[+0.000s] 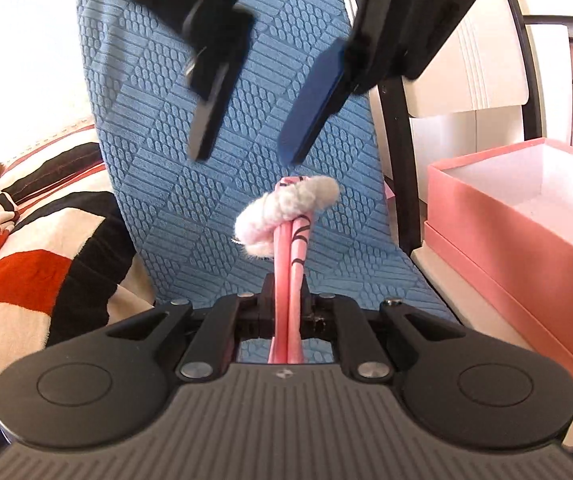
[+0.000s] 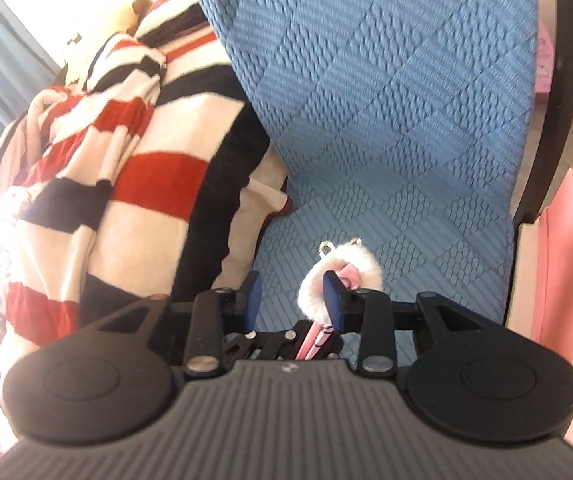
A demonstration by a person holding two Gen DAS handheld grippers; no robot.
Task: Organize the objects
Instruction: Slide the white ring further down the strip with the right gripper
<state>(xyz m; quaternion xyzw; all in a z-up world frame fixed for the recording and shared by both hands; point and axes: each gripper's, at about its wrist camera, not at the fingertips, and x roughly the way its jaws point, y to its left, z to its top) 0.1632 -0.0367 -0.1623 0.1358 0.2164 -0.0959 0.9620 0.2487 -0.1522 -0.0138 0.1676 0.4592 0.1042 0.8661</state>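
Pink cord bundle [image 1: 292,256], bound by a fluffy white scrunchie [image 1: 282,212], sits clamped in the left gripper [image 1: 286,304] above the blue textured mat [image 1: 158,128]. The right gripper [image 1: 246,152] hangs over it, jaws parted and empty. This looks like the carrying step; next, I judge, comes a swing toward the open pink box [image 1: 526,248] and release inside.

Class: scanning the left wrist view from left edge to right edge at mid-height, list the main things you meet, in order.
Red, black and cream striped blanket → blue textured quilted cushion → pink cords bound by a fluffy white band → black curved frame bar → open pink cardboard box.
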